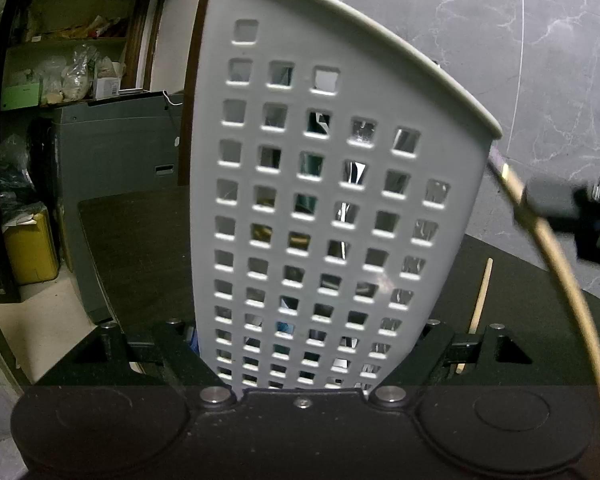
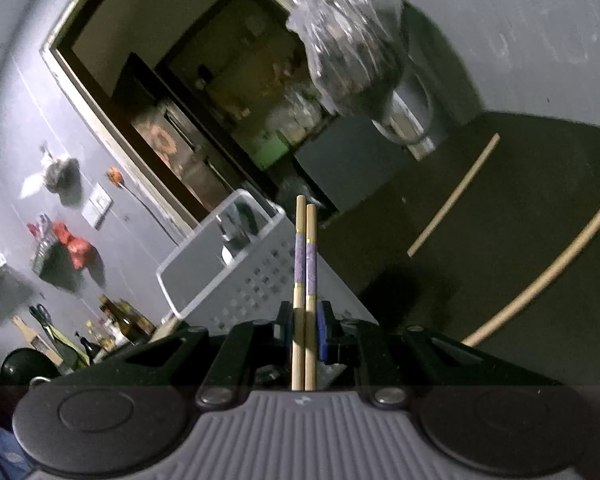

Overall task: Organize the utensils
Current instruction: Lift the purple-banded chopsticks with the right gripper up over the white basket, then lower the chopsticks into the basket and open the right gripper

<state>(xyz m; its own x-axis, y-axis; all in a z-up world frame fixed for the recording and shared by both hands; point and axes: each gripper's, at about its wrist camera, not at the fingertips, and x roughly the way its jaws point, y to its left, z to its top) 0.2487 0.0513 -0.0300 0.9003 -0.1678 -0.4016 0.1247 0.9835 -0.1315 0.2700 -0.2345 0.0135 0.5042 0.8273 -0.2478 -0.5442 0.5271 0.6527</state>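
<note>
The left gripper is clamping the perforated white caddy, already holding some utensils. The right gripper is pinching two chopsticks at twelve o'clock. Two more loose chopsticks are waiting on the table at two o'clock.

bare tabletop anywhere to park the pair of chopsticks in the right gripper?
Free: dark table between the two loose chopsticks, and left of the white basket in the left wrist view. Crowded: inside the basket, beside the left gripper.
</note>
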